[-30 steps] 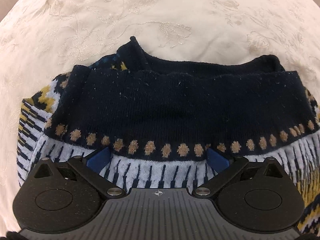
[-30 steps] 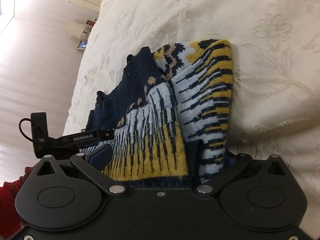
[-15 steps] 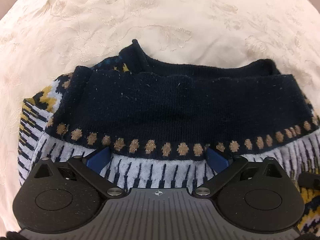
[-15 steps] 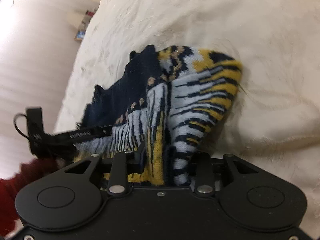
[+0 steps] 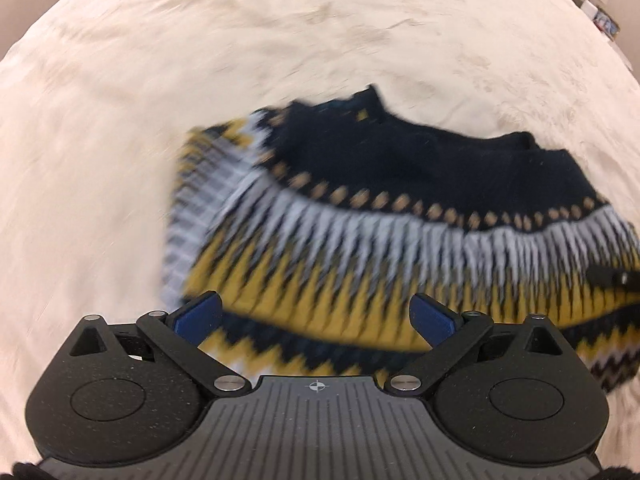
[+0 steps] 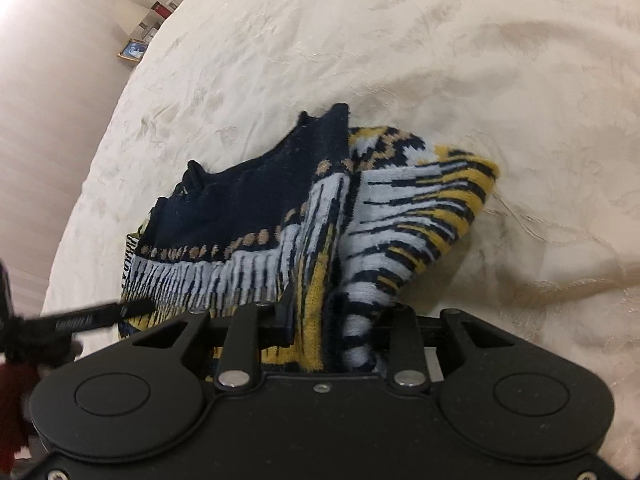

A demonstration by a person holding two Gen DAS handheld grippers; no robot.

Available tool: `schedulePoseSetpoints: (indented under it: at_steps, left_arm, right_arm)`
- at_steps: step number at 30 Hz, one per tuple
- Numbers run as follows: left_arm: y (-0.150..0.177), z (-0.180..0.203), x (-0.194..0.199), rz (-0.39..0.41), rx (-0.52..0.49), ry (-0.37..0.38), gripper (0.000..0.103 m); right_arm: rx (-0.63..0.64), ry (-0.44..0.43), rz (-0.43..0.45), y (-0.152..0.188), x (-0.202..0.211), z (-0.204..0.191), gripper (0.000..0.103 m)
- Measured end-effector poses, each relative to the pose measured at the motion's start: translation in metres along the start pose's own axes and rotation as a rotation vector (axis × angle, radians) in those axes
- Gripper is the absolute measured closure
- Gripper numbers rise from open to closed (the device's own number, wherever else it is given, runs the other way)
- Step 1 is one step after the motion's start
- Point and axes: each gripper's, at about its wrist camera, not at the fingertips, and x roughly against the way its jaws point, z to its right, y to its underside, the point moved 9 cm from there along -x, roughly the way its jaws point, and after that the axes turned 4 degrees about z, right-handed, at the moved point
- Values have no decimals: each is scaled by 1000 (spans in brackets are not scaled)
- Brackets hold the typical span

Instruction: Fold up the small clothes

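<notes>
Sweater (image 6: 256, 216): patterned knit, bunched | right gripper (image 6: 332, 320): clamped on its folds | left gripper (image 5: 316, 316): jaws apart

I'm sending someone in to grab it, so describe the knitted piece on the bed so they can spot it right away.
Look at the cream embroidered bedspread that fills the room's middle. On it sits one small folded sweater, one end bunched and pinched in the right tongs. It is the only patterned thing there: a navy top, a row of tan dots, then white and mustard-yellow spikes.
</notes>
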Motion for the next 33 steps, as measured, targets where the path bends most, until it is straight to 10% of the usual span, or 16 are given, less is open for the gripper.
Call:
schedulePoseSetpoints:
  at_steps: [33]
  left_arm:
    - [30,-148,26,-41,41,82,2]
  right_arm:
    - [347,200,-120,47,-112,-227,68]
